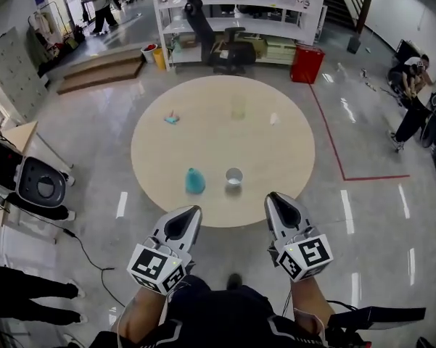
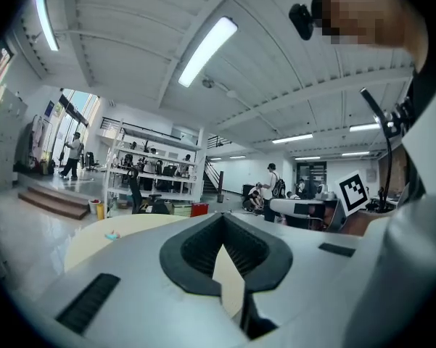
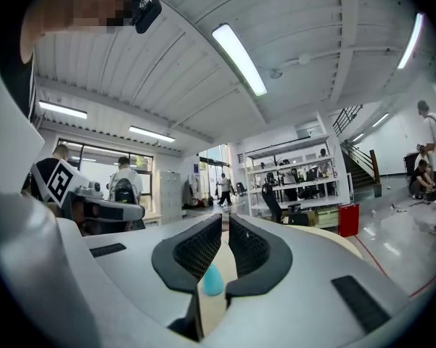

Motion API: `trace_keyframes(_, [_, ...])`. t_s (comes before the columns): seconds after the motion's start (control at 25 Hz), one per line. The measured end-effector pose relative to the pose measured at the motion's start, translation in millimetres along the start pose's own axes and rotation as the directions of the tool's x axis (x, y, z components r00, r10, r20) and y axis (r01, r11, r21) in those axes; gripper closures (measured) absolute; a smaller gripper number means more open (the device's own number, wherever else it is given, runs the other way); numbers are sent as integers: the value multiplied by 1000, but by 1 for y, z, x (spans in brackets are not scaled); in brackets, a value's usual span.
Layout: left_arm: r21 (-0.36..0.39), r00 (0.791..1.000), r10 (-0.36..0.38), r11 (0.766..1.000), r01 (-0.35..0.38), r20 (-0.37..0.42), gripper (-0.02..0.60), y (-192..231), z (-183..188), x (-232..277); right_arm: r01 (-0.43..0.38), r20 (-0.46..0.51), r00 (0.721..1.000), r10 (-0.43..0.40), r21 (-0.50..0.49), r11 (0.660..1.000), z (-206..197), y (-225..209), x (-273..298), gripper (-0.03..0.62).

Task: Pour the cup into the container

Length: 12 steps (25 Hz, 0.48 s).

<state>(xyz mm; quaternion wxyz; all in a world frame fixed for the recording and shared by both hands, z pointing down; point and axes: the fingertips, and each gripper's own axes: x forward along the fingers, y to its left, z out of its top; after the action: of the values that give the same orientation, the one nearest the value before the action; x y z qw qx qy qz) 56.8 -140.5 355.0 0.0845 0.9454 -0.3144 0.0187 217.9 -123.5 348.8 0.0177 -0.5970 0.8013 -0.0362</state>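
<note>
A round beige table [image 1: 276, 143] lies ahead in the head view. Near its front edge stand a teal cone-shaped vessel [image 1: 194, 182] and a small clear cup [image 1: 234, 177]. A pale see-through container [image 1: 238, 108] stands further back. My left gripper [image 1: 196, 209] and right gripper [image 1: 273, 194] hover side by side just short of the table's front edge, both shut and empty. In the right gripper view the teal vessel [image 3: 212, 281] shows low between the jaws of the right gripper [image 3: 225, 220]. The left gripper [image 2: 222, 217] points over the table top.
A small teal and pink item [image 1: 172, 119] lies at the table's back left. Behind the table are white shelving [image 1: 232, 13], an office chair [image 1: 218, 42] and a red box [image 1: 307, 64]. Red floor tape [image 1: 334, 143] runs at right, and a dark machine [image 1: 29, 183] stands at left.
</note>
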Motion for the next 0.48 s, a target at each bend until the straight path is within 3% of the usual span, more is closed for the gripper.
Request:
trace_keyframes(0.12, [-11,1000,11,1000,-11,4,581,36,5,27,0,-7,1000,0,-12,1000,0,-11,42,528])
trace_keyframes(0.48, [-15,997,-81,997,81,1,581,124,7,75,74,-42,996,-75,-30,997,-26,-23,119,418])
